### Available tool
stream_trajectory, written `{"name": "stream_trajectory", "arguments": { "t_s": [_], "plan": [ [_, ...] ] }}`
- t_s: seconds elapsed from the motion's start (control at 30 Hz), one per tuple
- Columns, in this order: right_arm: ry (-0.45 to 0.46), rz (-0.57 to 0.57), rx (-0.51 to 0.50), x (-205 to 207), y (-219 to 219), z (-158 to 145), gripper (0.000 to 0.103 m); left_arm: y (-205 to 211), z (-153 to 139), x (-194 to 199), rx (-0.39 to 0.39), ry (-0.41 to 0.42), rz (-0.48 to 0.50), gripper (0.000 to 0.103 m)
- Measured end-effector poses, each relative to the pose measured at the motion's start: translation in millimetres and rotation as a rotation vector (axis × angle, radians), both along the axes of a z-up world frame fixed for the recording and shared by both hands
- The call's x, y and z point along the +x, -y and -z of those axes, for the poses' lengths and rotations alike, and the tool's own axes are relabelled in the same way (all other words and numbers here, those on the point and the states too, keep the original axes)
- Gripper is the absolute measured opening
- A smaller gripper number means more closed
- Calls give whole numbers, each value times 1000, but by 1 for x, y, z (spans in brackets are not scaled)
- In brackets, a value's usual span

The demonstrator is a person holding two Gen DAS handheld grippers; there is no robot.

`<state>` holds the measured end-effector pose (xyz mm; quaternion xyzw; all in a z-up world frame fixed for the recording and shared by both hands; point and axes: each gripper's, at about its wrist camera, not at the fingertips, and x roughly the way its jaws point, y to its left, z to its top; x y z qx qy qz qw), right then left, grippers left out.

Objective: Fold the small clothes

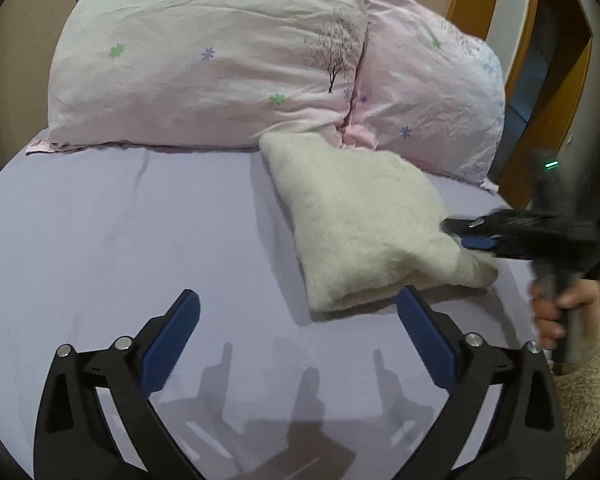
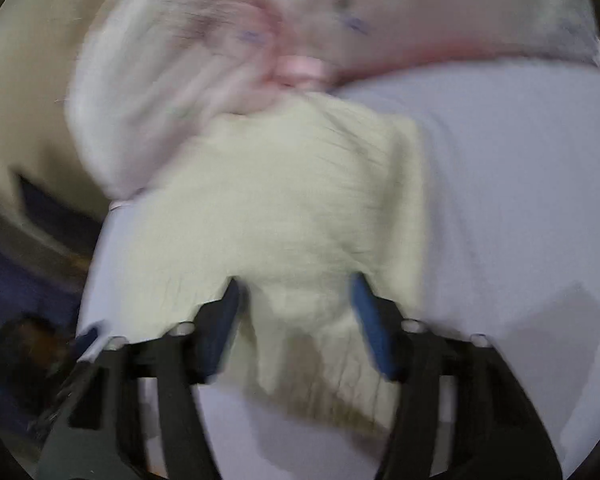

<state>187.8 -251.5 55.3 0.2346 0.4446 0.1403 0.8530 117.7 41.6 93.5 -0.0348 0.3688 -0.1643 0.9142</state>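
Note:
A cream fleece garment lies folded on the lilac bed sheet, its far end against the pillows. My left gripper is open and empty above the sheet, its right finger close to the garment's near edge. My right gripper shows at the garment's right edge in the left wrist view. In the blurred right wrist view the right gripper is open, with the garment lying between and under its fingers.
Two pink floral pillows stand at the head of the bed. A wooden headboard rises at the right. A hand in a fleece sleeve holds the right gripper's handle.

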Motion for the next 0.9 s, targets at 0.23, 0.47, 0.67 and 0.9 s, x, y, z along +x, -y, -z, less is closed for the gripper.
{"name": "stream_trajectory", "arguments": {
  "t_s": [0.23,0.47,0.67,0.9],
  "plan": [
    [242,93,-100,-81,-1,-48,101,25,19,0,157,-85,-65,102],
    [145,101,-369,-123,-27,-7,101,55,40,-4,300,-152,-84,102],
    [108,90,-507,-111,-52,23,101,52,49,-5,263,-182,-103,102],
    [67,89,-539,-100,-54,36,101,49,50,-9,253,-135,-98,102]
  ]
}}
